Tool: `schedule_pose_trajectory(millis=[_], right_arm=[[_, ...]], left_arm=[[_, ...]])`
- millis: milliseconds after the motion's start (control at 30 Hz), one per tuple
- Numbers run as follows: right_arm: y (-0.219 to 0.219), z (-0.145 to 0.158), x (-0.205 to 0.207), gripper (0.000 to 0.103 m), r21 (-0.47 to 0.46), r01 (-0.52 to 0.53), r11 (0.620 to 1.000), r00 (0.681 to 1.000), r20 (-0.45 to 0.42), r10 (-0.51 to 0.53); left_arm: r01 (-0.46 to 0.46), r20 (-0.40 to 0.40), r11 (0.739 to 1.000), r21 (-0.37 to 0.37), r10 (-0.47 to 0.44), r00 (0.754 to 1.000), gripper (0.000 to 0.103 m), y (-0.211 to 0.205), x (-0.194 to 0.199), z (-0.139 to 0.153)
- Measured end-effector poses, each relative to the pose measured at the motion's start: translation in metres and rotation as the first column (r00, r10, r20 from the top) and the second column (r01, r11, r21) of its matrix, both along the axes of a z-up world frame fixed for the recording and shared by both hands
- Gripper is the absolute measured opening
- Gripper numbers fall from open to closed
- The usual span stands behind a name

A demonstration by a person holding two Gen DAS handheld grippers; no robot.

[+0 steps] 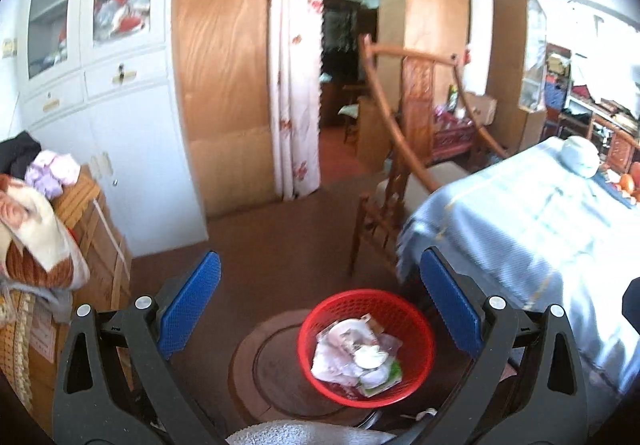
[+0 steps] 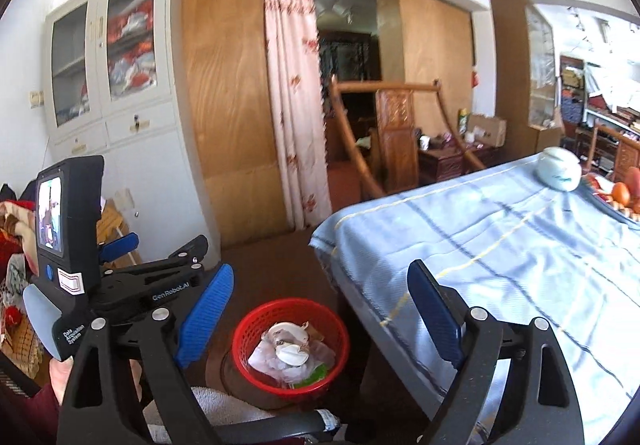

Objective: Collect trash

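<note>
Left wrist view
Room: bedroom with brown floor [image 1: 280, 237], white cabinet [image 1: 120, 105] far left, floral curtain [image 1: 296, 85] at the doorway.
Table: blue-striped cloth covers the table [image 1: 540, 225] on the right; wooden chair [image 1: 404, 133] behind it.
Left tongs [image 1: 320, 309]: blue pads spread wide, holding nothing.
Red basket [image 1: 420, 325]: on the floor, near, between the pads; crumpled trash [image 1: 356, 353] lies inside.

Right wrist view
Right tongs [image 2: 320, 317]: spread wide, empty.
Left tongs [image 2: 168, 265]: near left, spread, empty.
Red basket [image 2: 248, 329]: on the floor just left of the table [image 2: 520, 245], holding trash [image 2: 290, 355].
White round object [image 2: 558, 174]: on the table's far end.
</note>
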State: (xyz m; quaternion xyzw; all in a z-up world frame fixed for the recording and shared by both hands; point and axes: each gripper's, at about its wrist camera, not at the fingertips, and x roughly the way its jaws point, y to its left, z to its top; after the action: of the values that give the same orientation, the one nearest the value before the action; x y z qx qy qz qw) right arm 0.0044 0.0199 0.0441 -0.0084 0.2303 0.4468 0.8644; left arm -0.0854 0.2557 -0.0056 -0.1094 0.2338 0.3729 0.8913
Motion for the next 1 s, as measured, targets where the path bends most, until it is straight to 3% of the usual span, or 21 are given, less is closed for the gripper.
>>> schedule_pose_trajectory(millis=[233, 500, 633, 767, 900, 1000], right_arm=[[-0.049, 0.013, -0.022, 0.097, 0.056, 0.071, 0.996, 0.996, 0.057, -0.074], [-0.103, -0.002, -0.022, 0.097, 0.095, 0.106, 0.990, 0.992, 0.057, -0.111], [-0.116, -0.019, -0.017, 0.097, 0.115, 0.071, 0.991, 0.997, 0.034, -0.076], [-0.117, -0.028, -0.007, 0.097, 0.165, -0.013, 0.986, 1.000, -0.022, 0.016], [-0.098, -0.037, -0.005, 0.097, 0.162, -0.099, 0.982, 0.992, -0.062, 0.111], [-0.076, -0.046, -0.010, 0.097, 0.114, -0.135, 0.984, 0.986, -0.079, 0.145]], left_arm=[[0.119, 0.030, 0.993, -0.014, -0.118, 0.993, 0.096, -0.033, -0.004, 0.022], [0.167, -0.005, 0.986, -0.009, -0.167, 0.986, 0.096, -0.076, 0.003, 0.030], [0.115, -0.071, 0.993, 0.002, -0.114, 0.991, 0.096, -0.091, 0.005, 0.022], [0.009, -0.160, 1.000, 0.020, -0.006, 0.987, 0.096, -0.096, -0.006, 0.011], [-0.093, -0.175, 0.995, 0.029, 0.096, 0.980, 0.096, -0.088, -0.028, 0.003], [-0.106, -0.175, 0.994, 0.008, 0.106, 0.979, 0.096, -0.078, -0.032, -0.005]])
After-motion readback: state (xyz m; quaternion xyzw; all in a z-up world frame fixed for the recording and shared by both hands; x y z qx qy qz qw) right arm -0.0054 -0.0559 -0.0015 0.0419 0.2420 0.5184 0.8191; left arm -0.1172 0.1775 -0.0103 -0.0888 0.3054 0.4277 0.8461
